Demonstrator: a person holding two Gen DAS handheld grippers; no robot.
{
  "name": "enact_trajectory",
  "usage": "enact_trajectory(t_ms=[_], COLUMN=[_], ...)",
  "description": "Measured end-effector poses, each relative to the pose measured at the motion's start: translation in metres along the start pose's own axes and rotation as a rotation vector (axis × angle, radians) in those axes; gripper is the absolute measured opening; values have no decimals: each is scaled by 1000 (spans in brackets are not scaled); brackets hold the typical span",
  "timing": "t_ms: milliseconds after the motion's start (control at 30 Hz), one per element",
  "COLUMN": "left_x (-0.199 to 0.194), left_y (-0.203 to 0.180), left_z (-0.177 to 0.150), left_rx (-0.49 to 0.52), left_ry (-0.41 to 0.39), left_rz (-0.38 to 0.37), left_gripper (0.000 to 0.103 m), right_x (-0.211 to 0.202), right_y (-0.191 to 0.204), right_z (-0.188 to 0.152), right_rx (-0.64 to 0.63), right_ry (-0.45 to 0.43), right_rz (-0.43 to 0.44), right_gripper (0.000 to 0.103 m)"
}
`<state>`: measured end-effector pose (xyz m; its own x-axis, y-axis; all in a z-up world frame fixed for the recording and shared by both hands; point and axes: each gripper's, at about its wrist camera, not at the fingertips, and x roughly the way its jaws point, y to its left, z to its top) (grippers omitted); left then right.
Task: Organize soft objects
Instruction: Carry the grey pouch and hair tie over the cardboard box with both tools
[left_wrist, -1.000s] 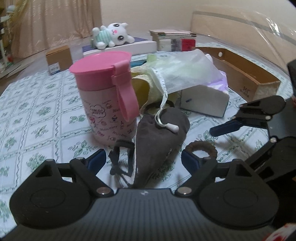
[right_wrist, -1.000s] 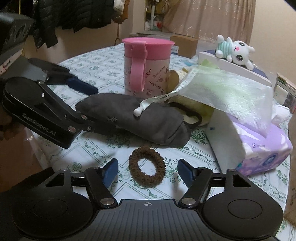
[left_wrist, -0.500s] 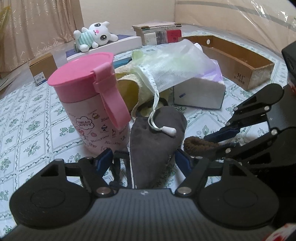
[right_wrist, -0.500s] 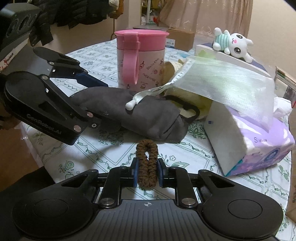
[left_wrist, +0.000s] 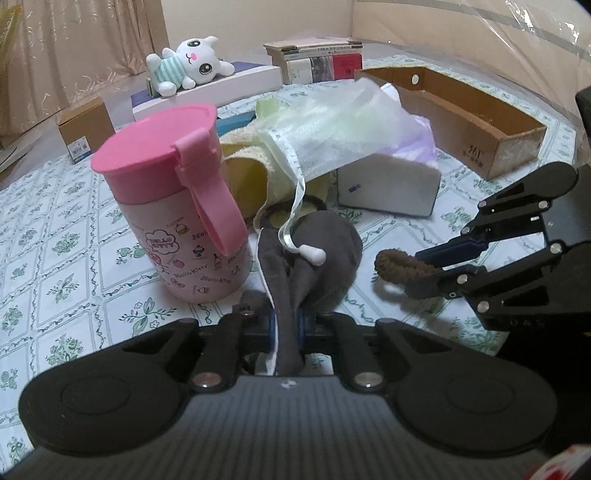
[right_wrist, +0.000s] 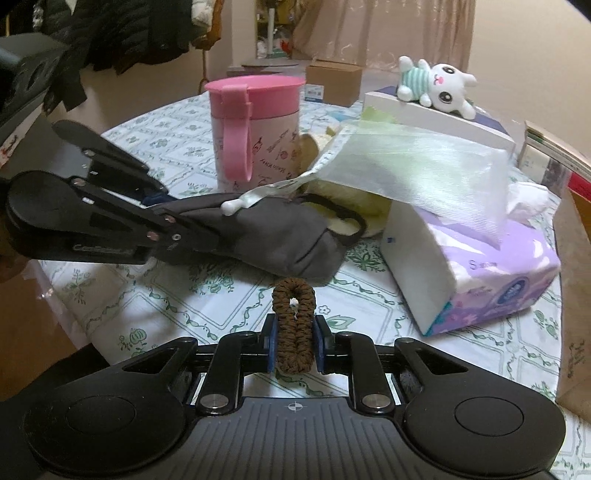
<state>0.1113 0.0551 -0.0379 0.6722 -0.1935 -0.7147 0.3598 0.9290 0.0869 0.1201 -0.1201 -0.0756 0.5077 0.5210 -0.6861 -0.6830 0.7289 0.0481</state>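
While the left wrist view looks down its own fingers, the left claw (left_wrist: 286, 326) has just been closing and now pinches the near end of a grey fabric pouch (left_wrist: 314, 258), whose far part lies on the bench (left_wrist: 55, 229) covered in a green-flowered cloth. A white cord with a toggle (left_wrist: 312, 254) trails over the pouch from a sheer green drawstring bag (left_wrist: 332, 136). Just left of the pouch stands a pink Hello Kitty cup (left_wrist: 177, 206), touching it or nearly so. To the right, the right claw (left_wrist: 428, 267) grips a brown hair tie (left_wrist: 400, 266), lifted slightly off the cloth. Toward the far edge lie a tissue pack (left_wrist: 388, 184), a cardboard tray (left_wrist: 469, 118), books (left_wrist: 317, 61) and a white plush cat (left_wrist: 190, 61).

From the right wrist view, the right claw (right_wrist: 294, 345) is clamped on the brown hair tie (right_wrist: 293, 325), squeezing it into a narrow upright loop. Beyond it the grey fabric pouch (right_wrist: 280, 236) stretches from the left claw (right_wrist: 168, 218) on the left toward the tissue pack (right_wrist: 480, 258). The sheer drawstring bag (right_wrist: 424, 173) drapes over that pack, behind which sits the plush cat (right_wrist: 439, 83) on a white box (right_wrist: 443, 122).
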Motion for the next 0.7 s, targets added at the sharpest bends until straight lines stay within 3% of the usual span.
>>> enact_trajectory(t_ms=[433, 700], left_x=[-65, -70], left_y=[-35, -70], left_z=[22, 14], left_rx=[29, 33], left_ry=[-62, 2], left_rz=[-49, -75], left_gripper=[8, 8], right_x=[-69, -117], right_y=[-25, -44], right_z=[-2, -13], right_rx=[170, 245], right_ry=[-104, -154], right_rz=[-72, -139], right_gripper=[20, 20])
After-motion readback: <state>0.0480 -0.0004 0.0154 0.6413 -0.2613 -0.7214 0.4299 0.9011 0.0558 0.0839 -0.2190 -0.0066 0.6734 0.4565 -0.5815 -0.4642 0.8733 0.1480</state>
